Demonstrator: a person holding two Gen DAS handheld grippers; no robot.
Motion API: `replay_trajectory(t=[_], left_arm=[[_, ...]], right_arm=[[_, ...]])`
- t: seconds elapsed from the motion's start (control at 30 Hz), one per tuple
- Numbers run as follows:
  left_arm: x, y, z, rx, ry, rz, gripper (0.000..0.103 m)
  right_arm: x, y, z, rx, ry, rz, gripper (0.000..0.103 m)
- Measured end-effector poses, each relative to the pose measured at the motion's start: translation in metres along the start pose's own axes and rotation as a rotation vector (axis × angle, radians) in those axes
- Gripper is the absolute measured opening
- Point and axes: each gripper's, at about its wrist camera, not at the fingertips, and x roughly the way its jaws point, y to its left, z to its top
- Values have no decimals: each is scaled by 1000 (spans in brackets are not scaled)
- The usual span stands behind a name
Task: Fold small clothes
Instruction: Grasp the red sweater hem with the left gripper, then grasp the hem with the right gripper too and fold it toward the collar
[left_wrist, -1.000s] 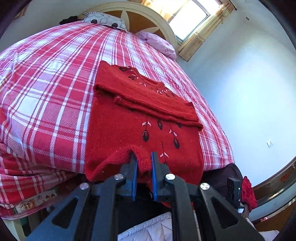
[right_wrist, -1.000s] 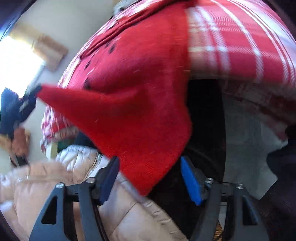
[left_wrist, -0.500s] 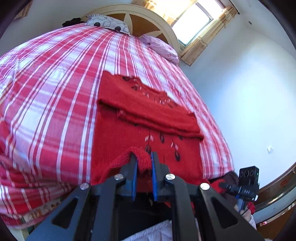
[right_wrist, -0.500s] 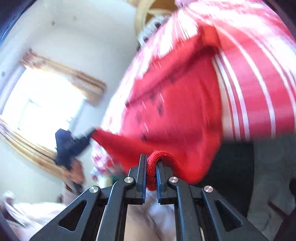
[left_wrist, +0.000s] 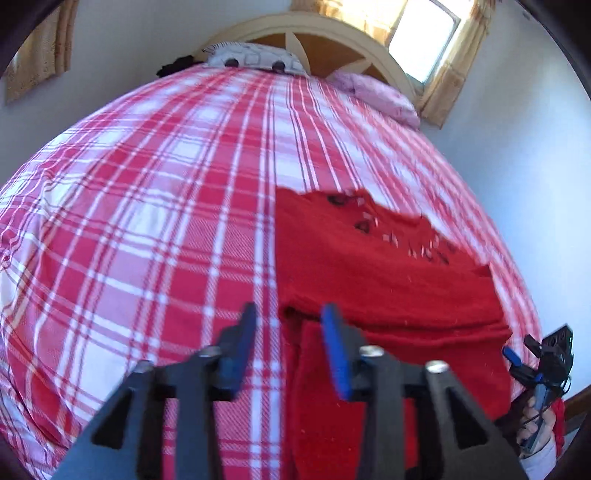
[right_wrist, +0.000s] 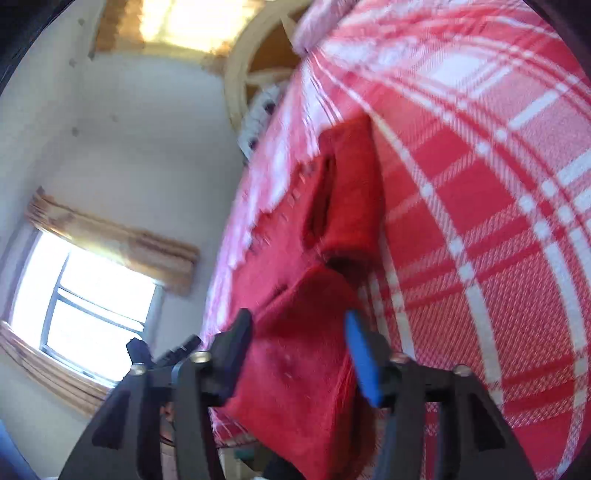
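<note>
While both jaws stand wide apart and hold nothing, the left hand-held gripper (left_wrist: 289, 325) and right hand-held gripper (right_wrist: 297, 341) hover over the red knit sweater (left_wrist: 388, 273), folded with small dark-and-white motifs, lying on the red plaid bed (left_wrist: 147, 229); no readable writing shows

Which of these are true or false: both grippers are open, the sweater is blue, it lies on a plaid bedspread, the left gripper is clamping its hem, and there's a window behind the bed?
1. Both grippers are open. True: the left gripper and right gripper both show spread jaws.
2. The sweater is blue. False: it is red.
3. It lies on a plaid bedspread. True.
4. The left gripper is clamping the hem. False: it grips nothing.
5. A window sits behind the bed. True.
</note>
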Motion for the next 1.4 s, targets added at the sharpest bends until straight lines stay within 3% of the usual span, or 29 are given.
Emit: replay_trajectory(t=[0.03, 0.1, 0.17, 0.3, 0.47, 0.5, 0.6, 0.67, 0.73, 0.87, 0.97, 1.07, 1.2, 1.4], left_arm=[[-4, 4, 0, -5, -21, -7, 62], [-12, 8, -3, 7, -66, -11, 66], [-14, 4, -9, 59, -81, -23, 66], [4, -19, -29, 197, -42, -56, 72], [38, -38, -45, 283, 18, 24, 71], [42, -41, -47, 290, 29, 12, 69], [46, -48, -52, 328, 14, 24, 44], [46, -45, -52, 319, 2, 28, 36], [42, -41, -53, 294, -5, 6, 18], [39, -34, -56, 259, -5, -19, 16], [46, -32, -53, 246, 21, -6, 31], [49, -32, -49, 216, 29, -12, 33], [46, -32, -53, 186, 16, -44, 9], [34, -30, -56, 113, -17, -69, 7]], right_arm=[[-8, 2, -1, -1, -39, 15, 68], [-23, 5, -1, -27, -93, 13, 70], [-31, 21, -11, -129, -127, -50, 70], [-39, 53, -40, -326, -132, -224, 70], [-45, 63, -59, -427, -183, -337, 70], [-45, 66, -62, -441, -196, -353, 70], [-43, 68, -68, -468, -206, -391, 70], [-39, 70, -70, -498, -204, -420, 70], [-36, 71, -72, -517, -197, -434, 70], [-32, 66, -74, -518, -185, -434, 70], [-30, 60, -73, -493, -177, -425, 70], [-29, 58, -73, -487, -171, -428, 70], [-30, 55, -70, -483, -178, -440, 70], [-12, 59, -60, -549, -131, -474, 70]])
